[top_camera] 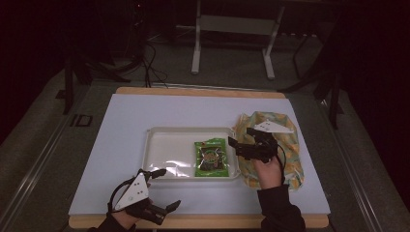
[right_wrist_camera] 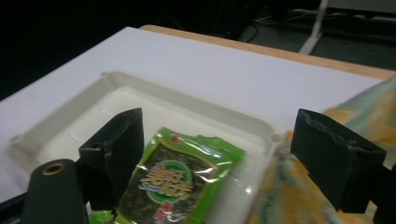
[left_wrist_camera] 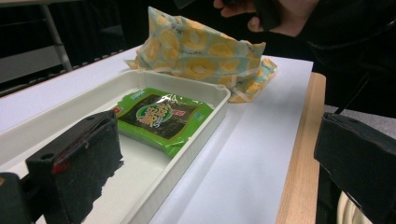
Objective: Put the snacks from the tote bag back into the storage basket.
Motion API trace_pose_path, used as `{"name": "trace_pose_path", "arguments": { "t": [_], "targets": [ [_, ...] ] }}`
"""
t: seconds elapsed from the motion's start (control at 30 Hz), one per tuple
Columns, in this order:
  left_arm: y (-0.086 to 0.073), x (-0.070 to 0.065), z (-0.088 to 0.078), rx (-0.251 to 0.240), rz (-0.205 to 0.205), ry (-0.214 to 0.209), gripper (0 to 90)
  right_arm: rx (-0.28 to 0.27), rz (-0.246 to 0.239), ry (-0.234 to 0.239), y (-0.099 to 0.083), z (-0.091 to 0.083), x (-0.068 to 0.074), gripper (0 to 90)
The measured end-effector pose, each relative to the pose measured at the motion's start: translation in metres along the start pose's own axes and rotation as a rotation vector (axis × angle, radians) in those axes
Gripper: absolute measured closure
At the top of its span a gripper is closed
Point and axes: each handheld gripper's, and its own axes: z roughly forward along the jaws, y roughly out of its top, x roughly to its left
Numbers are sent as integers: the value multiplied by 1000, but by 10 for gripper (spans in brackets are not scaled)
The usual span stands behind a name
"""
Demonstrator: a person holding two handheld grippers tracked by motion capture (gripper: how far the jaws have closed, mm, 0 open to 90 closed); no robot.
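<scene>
A green seaweed snack packet (top_camera: 212, 158) lies flat in the right end of a white tray (top_camera: 159, 145). Just right of the tray a yellow and teal patterned bag (top_camera: 290, 150) lies on the white mat. My right gripper (top_camera: 241, 137) hovers open over the tray's right rim, between packet and bag, holding nothing. In the right gripper view its jaws (right_wrist_camera: 226, 149) straddle the packet (right_wrist_camera: 173, 182) and the tray's rim (right_wrist_camera: 261, 126). My left gripper (top_camera: 167, 189) is open and empty near the table's front edge, in front of the tray; its view shows the packet (left_wrist_camera: 161, 116) and bag (left_wrist_camera: 201, 51) beyond.
The white mat (top_camera: 125, 116) covers a wooden table whose edge (top_camera: 203, 221) runs along the front. The tray's left half (top_camera: 164, 150) holds nothing. Dark floor, cables and a metal table frame (top_camera: 232, 29) lie beyond the far edge.
</scene>
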Motion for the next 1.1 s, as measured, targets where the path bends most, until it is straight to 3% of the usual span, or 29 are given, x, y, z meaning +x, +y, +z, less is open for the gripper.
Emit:
{"name": "trace_pose_path", "arguments": {
  "t": [0.27,0.83,1.1],
  "targets": [
    [0,0,1,2,-6,2,11,1,-47,-18,-5,-14,-12,173],
    [-1,0,1,3,-4,2,11,-15,-41,-94,-28,-45,-43,169],
    [-1,0,1,5,-1,0,11,-20,-14,-125,-40,-58,-56,169]
  ]
}}
